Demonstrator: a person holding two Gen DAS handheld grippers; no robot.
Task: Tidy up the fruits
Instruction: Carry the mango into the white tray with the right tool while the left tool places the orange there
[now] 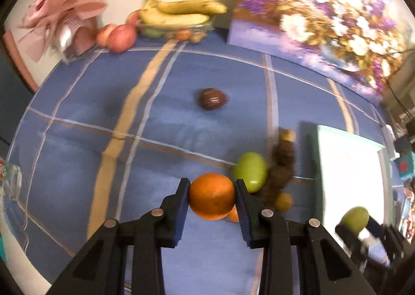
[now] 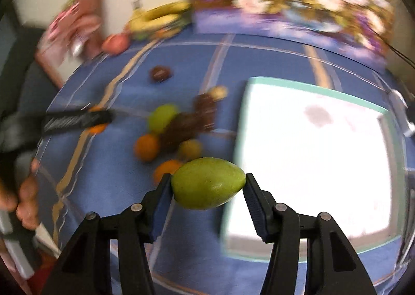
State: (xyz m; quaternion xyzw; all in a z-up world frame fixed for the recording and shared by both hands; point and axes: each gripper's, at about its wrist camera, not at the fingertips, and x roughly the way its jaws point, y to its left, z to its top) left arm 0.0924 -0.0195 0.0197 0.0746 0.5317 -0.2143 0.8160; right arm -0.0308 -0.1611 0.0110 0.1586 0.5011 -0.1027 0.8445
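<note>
My left gripper (image 1: 211,197) is shut on an orange (image 1: 211,196), held above the blue checked tablecloth (image 1: 155,139). My right gripper (image 2: 207,186) is shut on a green mango (image 2: 207,182) beside the left edge of a white board with a green rim (image 2: 311,155). A loose pile lies left of the board: another green mango (image 2: 162,117), brown kiwis (image 2: 186,124), oranges (image 2: 146,147) and a small yellow-green fruit (image 2: 190,149). A dark brown fruit (image 1: 212,98) lies alone mid-cloth. The right gripper with its mango shows in the left wrist view (image 1: 354,218).
A glass bowl (image 1: 202,26) with bananas (image 1: 181,11) stands at the back by the wall, red apples (image 1: 118,35) to its left. A pink bouquet (image 1: 64,15) is back left. A flower painting (image 1: 324,17) leans back right. A clear glass object (image 1: 10,178) is at the left edge.
</note>
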